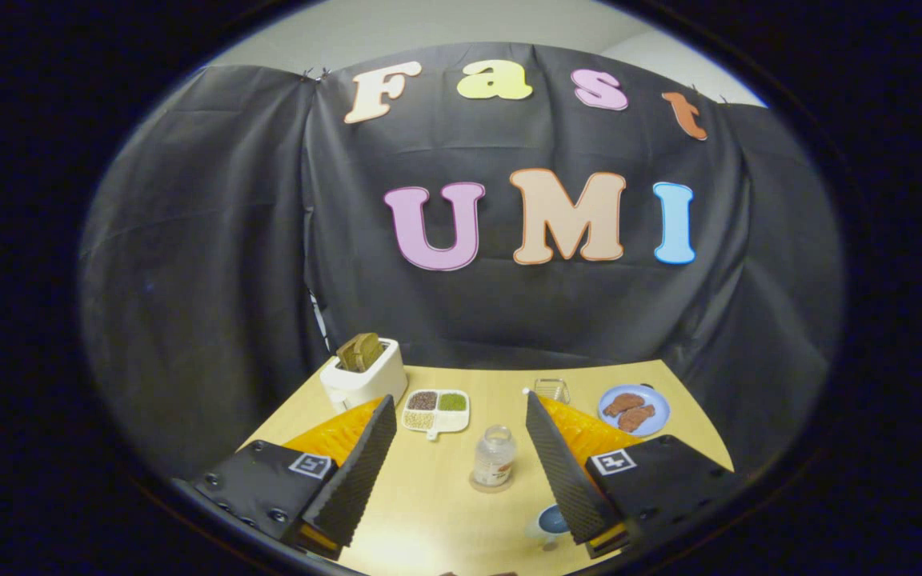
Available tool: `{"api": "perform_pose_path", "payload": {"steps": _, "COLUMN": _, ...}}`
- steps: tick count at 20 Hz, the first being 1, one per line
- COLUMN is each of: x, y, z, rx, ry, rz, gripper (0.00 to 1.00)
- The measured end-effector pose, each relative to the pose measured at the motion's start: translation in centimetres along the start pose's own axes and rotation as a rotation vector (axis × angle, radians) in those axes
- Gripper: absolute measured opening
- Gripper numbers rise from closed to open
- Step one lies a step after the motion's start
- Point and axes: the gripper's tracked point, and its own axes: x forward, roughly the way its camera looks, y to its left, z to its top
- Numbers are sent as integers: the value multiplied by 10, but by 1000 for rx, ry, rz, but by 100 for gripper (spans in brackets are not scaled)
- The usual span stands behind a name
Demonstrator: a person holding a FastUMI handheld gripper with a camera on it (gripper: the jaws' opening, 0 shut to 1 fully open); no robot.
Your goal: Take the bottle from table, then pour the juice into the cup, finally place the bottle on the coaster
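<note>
Hand-held gripper (pixel 458 412) wide open, holding nothing, above worktop (pixel 437 496). Bottle (pixel 495 458) upright between fingers, untouched. Cup (pixel 552 522) by right finger. Toaster (pixel 362 372), tray (pixel 435 411), plate (pixel 634 409) beyond.

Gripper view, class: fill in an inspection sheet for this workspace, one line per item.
Surface: pale wooden table, well lit.
Job's things: bottle upright between the fingers, untouched; clear cup beyond; round coaster beside one finger.
Clutter: toaster with bread; divided dish of grains; blue plate with brown food.
Grippers: gripper open, fingers wide apart around the bottle.
Cables: nothing seen.
Surroundings: black cloth wall behind the table.
</note>
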Motion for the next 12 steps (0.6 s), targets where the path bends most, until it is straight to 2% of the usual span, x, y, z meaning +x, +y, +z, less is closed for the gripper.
{"api": "perform_pose_path", "payload": {"steps": 4, "x": -6, "y": -10, "z": 16, "rx": 21, "ry": 11, "rz": 16, "gripper": 100}}
{"api": "perform_pose_path", "payload": {"steps": 12, "x": -16, "y": -54, "z": 29, "rx": 56, "ry": -6, "rz": -64, "gripper": 99}}
